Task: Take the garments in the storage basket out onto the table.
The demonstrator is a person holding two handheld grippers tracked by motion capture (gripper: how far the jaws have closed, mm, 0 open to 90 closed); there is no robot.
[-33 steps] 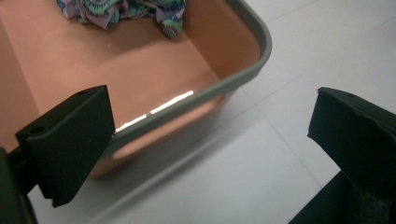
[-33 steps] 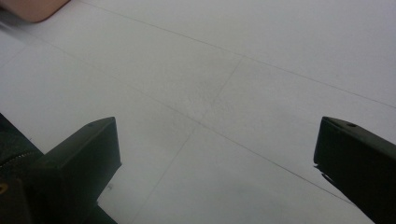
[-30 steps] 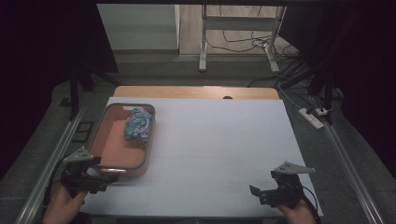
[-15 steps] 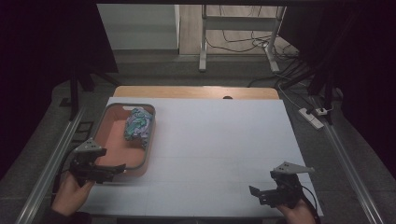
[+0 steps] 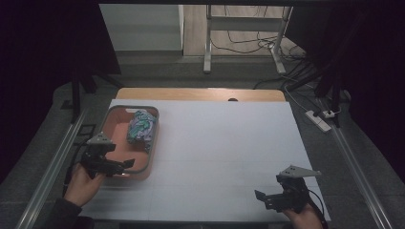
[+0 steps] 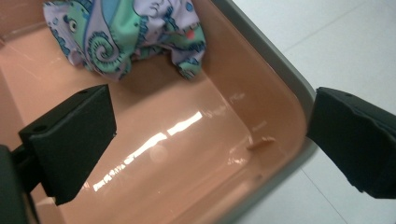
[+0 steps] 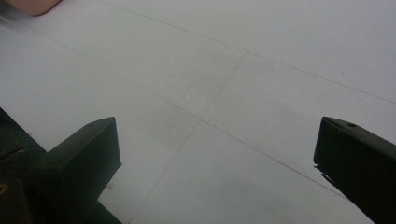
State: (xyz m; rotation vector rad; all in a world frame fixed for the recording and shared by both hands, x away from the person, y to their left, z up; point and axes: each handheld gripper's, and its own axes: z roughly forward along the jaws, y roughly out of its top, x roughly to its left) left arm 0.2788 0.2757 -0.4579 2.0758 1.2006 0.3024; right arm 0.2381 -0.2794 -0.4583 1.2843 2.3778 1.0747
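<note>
A salmon-coloured bin with a grey rim (image 5: pixel 111 114) stands at the left of the white table. A crumpled cloth (image 5: pixel 141 128) with a green, blue and lilac print lies in its far right part. My left gripper (image 5: pixel 125 166) hangs open at the bin's near end. In the left gripper view, one jaw is over the bin's floor and the other is outside the rim (image 6: pixel 275 60), over the table; the cloth (image 6: pixel 126 32) lies beyond them. My right gripper (image 5: pixel 261 198) is open above the bare table near the front right, with nothing between its jaws (image 7: pixel 217 126).
The white table top (image 5: pixel 224 143) stretches from the bin to the right gripper. A corner of the bin (image 7: pixel 32 4) shows at the top left of the right gripper view. A metal rail (image 5: pixel 52 167) runs along the table's left side, and another along its right (image 5: pixel 356 167).
My left gripper has moved forward and to the right, from beside the bin's near left corner to over its near end. The right gripper has stayed put.
</note>
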